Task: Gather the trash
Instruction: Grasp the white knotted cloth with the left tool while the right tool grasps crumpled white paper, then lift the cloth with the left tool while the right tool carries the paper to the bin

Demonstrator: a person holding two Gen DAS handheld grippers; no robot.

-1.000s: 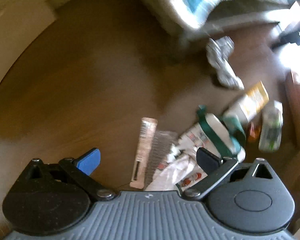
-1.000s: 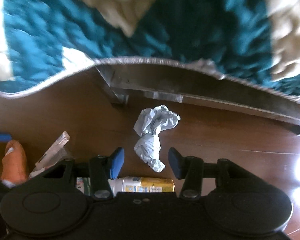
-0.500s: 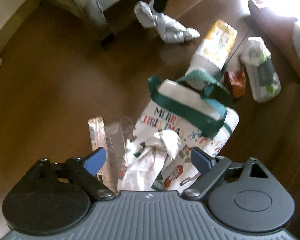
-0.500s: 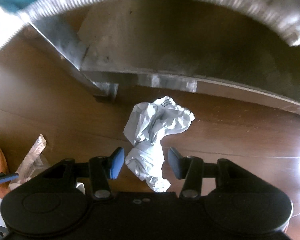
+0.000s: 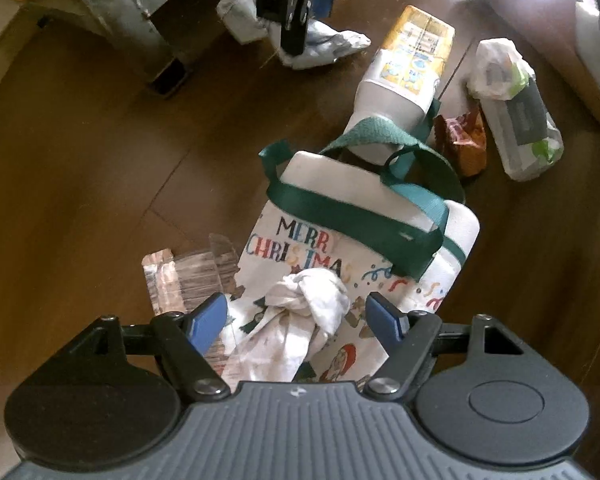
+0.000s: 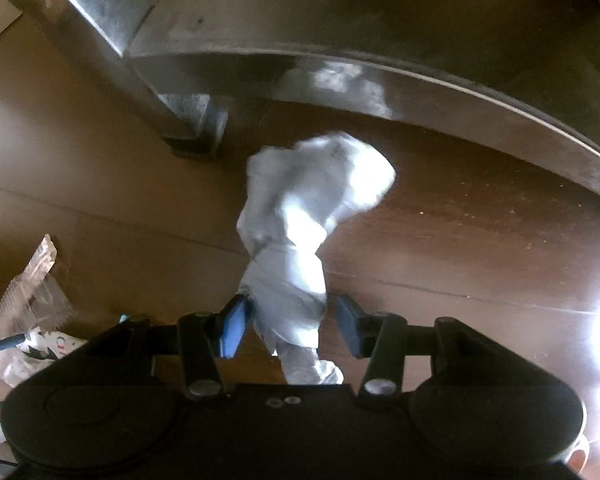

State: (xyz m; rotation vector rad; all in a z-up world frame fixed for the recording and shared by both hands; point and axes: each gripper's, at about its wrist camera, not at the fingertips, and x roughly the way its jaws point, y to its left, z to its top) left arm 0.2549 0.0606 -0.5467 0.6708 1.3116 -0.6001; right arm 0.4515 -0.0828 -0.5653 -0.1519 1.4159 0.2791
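Note:
A white "Merry Christmas" tote bag (image 5: 364,248) with green straps lies on the brown floor. My left gripper (image 5: 300,316) is open just above its knotted end (image 5: 312,300). A crumpled white paper wad (image 6: 300,216) lies on the floor near a metal frame leg. My right gripper (image 6: 290,320) is open, its blue pads on either side of the wad's lower end. It also shows in the left wrist view (image 5: 296,4), over the same wad (image 5: 324,46).
Around the bag lie a yellow-and-white bottle (image 5: 404,72), an orange snack wrapper (image 5: 464,140), a white wrapped pack (image 5: 512,108) and a clear plastic wrapper (image 5: 188,276). A metal frame leg (image 6: 180,116) and rail (image 6: 420,72) stand behind the wad.
My left gripper swung from the floor to over the bag and closed in on its knot. My right gripper dropped toward the paper wad, which now sits between its pads.

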